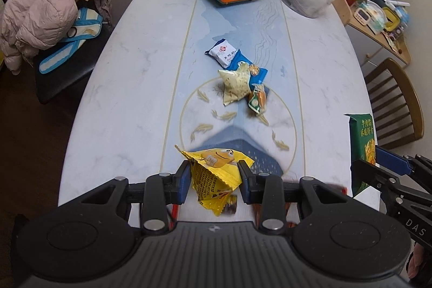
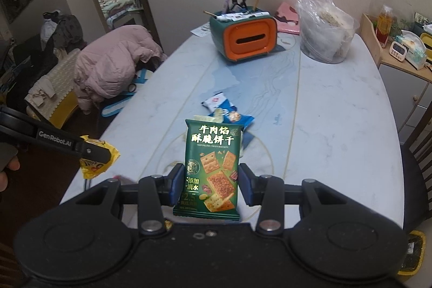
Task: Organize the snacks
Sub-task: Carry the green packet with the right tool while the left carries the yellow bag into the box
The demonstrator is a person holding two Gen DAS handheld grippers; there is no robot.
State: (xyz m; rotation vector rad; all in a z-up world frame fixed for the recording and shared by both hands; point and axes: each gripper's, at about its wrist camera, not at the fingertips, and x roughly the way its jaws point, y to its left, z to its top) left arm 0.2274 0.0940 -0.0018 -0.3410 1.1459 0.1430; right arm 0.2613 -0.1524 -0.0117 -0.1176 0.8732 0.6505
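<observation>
Above the pale marbled desk (image 1: 113, 88), left tongs (image 1: 214, 177) pinch a crumpled yellow candy wrapper (image 1: 216, 169), right tongs (image 2: 209, 185) clamp an upright green biscuit packet (image 2: 212, 166), both lifted, likely for sorting.

The right gripper (image 2: 211, 182) pinches an upright dark-green foil biscuit packet (image 2: 212, 169) between its blue-padded fingers (image 2: 175, 184). At far left, the left gripper (image 2: 104, 153) clamps a crumpled yellow candy wrapper (image 2: 94, 166). Beyond lie small blue-and-white snack packets (image 2: 226, 109) on the pale marble-patterned oval table (image 2: 324, 126), near a green-and-orange tissue box (image 2: 244, 38).
</observation>
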